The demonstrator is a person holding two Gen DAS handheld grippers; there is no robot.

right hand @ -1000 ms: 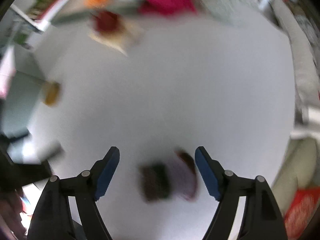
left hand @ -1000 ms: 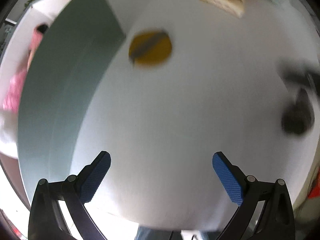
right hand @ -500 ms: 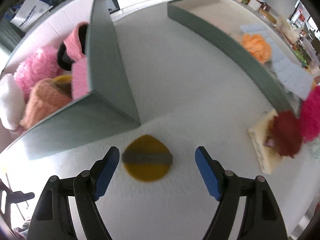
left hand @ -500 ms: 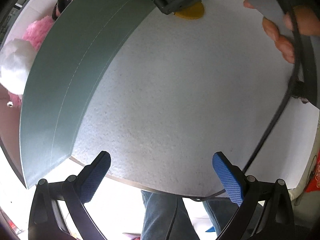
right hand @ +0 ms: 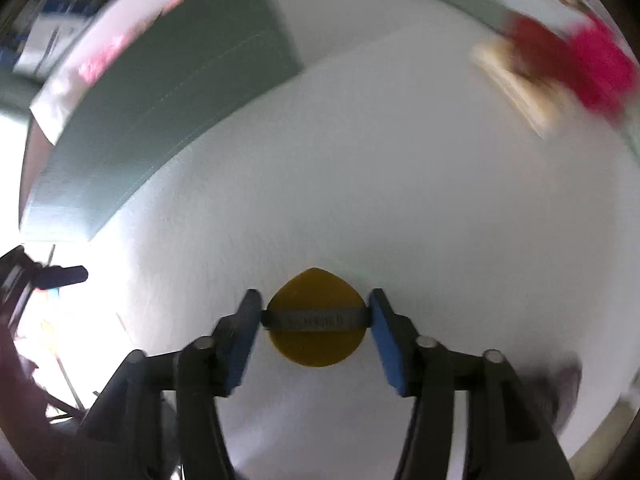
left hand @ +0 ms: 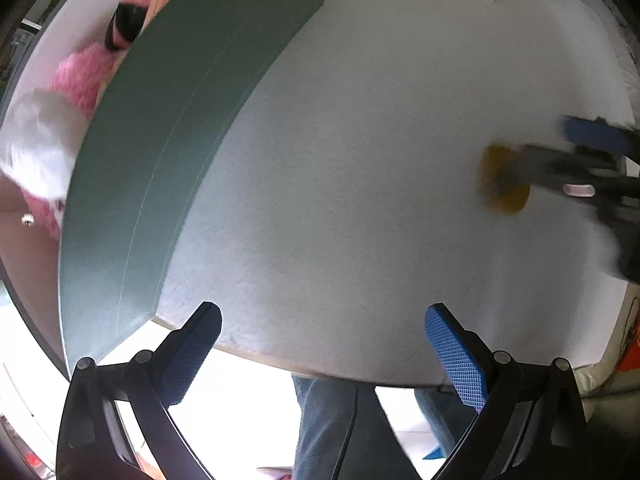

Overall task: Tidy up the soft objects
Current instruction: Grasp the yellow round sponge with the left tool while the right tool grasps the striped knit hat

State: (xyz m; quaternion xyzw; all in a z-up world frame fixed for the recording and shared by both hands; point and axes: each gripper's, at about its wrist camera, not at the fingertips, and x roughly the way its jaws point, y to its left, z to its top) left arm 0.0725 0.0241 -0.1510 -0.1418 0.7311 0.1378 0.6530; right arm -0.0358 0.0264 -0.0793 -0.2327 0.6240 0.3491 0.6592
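Observation:
A yellow, lemon-shaped sponge point(right hand: 316, 346) with a grey strap lies flat on the white table point(right hand: 400, 200). My right gripper point(right hand: 315, 304) points straight down over it. Its jaws are closing, with the sponge between them; the blue pads stand at the strap's two ends and the sponge shows no squeeze. In the left wrist view the same sponge point(left hand: 502, 196) and right gripper point(left hand: 560, 160) are blurred at the right. My left gripper point(left hand: 322, 316) hangs open above the table's near edge, nothing between its fingers.
A green bin point(left hand: 160, 140) on the left holds a pink plush point(left hand: 80, 76) and a white plush point(left hand: 36, 144). A beige sponge point(right hand: 516, 84) and a magenta plush point(right hand: 600, 72) lie far right. A person's jeans point(left hand: 324, 420) show below the table edge.
My right gripper has come down around the yellow sponge, which now sits between its pads instead of ahead of them. The left gripper has drifted a little along the table edge.

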